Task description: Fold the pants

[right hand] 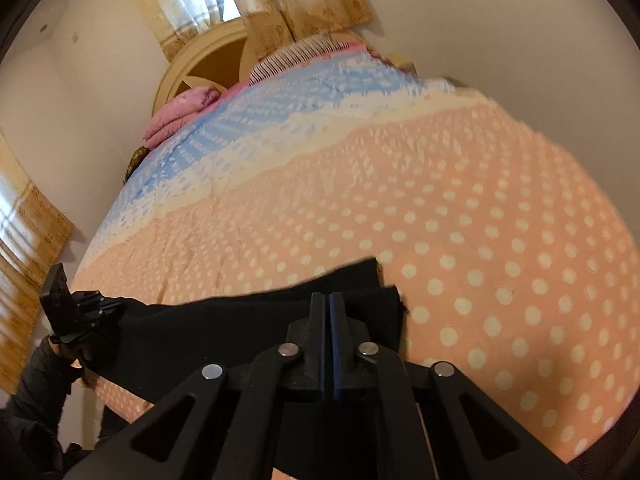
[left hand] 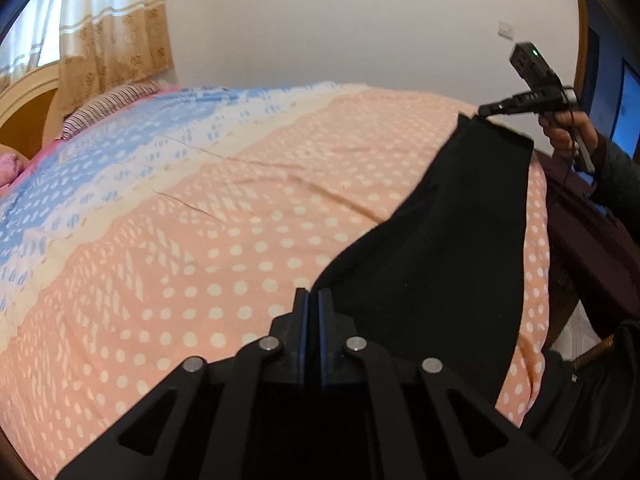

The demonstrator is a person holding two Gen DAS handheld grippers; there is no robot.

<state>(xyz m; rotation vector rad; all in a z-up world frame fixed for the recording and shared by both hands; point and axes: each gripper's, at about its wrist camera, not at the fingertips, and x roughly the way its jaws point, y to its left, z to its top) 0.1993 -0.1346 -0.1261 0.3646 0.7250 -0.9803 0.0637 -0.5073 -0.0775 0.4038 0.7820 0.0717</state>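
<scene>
Black pants [left hand: 440, 240] lie along the near edge of a bed with a peach polka-dot cover [left hand: 224, 248]. In the left wrist view my left gripper [left hand: 313, 294] has its jaws together at the near end of the pants, pinching the cloth edge. At the far end my right gripper [left hand: 483, 111], held by a hand [left hand: 564, 132], pinches a raised corner of the cloth. The right wrist view shows my right gripper [right hand: 329, 297] shut over the folded pants [right hand: 240, 328]. My left gripper [right hand: 114, 306] grips the other end at the left of that view.
The bed cover [right hand: 460, 208] turns blue and white toward the headboard [right hand: 208, 60]. A striped pillow [left hand: 108, 104] and a pink folded blanket [right hand: 180, 114] lie there. Curtains [left hand: 116, 32] hang behind. Dark furniture [left hand: 592, 264] stands by the bed's right side.
</scene>
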